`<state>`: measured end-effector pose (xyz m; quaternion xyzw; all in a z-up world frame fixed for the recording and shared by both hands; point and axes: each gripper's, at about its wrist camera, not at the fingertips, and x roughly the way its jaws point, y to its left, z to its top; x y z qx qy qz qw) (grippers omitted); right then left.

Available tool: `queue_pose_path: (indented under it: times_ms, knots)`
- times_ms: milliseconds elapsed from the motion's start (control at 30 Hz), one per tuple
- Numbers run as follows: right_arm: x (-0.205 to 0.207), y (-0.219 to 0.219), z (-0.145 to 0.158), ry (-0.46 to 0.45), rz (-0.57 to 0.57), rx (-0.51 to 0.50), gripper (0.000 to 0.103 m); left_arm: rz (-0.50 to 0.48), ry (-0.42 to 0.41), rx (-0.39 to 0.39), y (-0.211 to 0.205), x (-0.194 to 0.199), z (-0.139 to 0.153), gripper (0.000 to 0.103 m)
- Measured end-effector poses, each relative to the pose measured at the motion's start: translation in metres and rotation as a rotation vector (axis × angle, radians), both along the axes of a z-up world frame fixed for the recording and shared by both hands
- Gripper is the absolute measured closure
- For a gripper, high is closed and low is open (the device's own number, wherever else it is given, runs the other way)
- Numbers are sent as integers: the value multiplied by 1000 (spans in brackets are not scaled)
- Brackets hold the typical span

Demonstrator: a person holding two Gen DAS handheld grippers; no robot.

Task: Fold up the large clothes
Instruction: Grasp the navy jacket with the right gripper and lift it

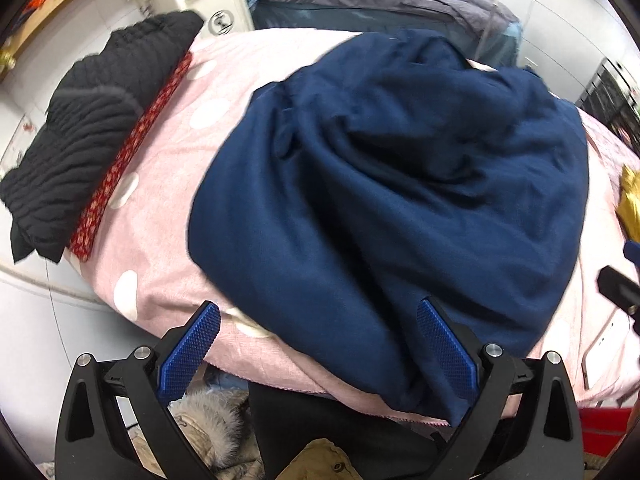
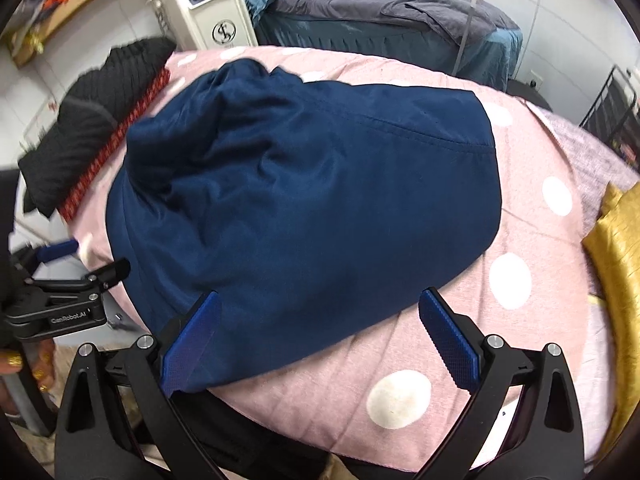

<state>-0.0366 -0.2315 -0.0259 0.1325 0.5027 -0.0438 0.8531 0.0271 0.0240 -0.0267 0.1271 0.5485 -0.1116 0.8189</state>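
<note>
Pink bedding with white dots [image 2: 520, 216] covers the bed where the work happens, and behind it stands a second bed with a grey blanket [image 2: 384, 8]. At the far left edge lies a black knitted garment [image 1: 72, 140], already folded it seems, on top of a red patterned cloth [image 1: 120, 172]. Beside them, in the middle of the bed, is the large navy garment [image 1: 400, 184]; it lies in a loose, wrinkled heap, with its near edge hanging a little over the side of the bed.

From where I stand, the left gripper [image 1: 316, 344] is released, with both jaws spread wide, and the navy hem lies between them, though nothing is pinched. The right gripper [image 2: 320, 336] is also spread wide (its left finger touches or nearly touches the cloth, I cannot tell which) and holds nothing. At the far right a yellow cushion [image 2: 616, 240] rests on the bedding.

I judge the folding has hardly started: the garment is not yet spread flat. The next move probably calls for each gripper to close on the near hem, well apart from each other, then to pull the cloth smooth before any fold is made.
</note>
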Motion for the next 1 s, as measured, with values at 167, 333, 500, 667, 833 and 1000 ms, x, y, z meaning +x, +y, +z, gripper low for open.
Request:
queue_pose_path:
  times_ms: [167, 333, 500, 667, 833, 1000]
  knots:
    - [28, -37, 1, -5, -57, 177, 6, 154, -36, -48, 45, 31, 9, 6]
    - [74, -58, 14, -61, -63, 260, 6, 296, -47, -95, 89, 56, 12, 6]
    - [134, -62, 15, -68, -60, 324, 6, 337, -17, -117, 104, 62, 4, 6]
    - [171, -28, -10, 22, 43, 243, 6, 315, -5, -105, 98, 58, -1, 6]
    - [139, -10, -25, -26, 78, 159, 43, 286, -11, -130, 93, 55, 6, 6]
    - [55, -27, -38, -53, 58, 168, 78, 290, -41, -159, 90, 53, 13, 6]
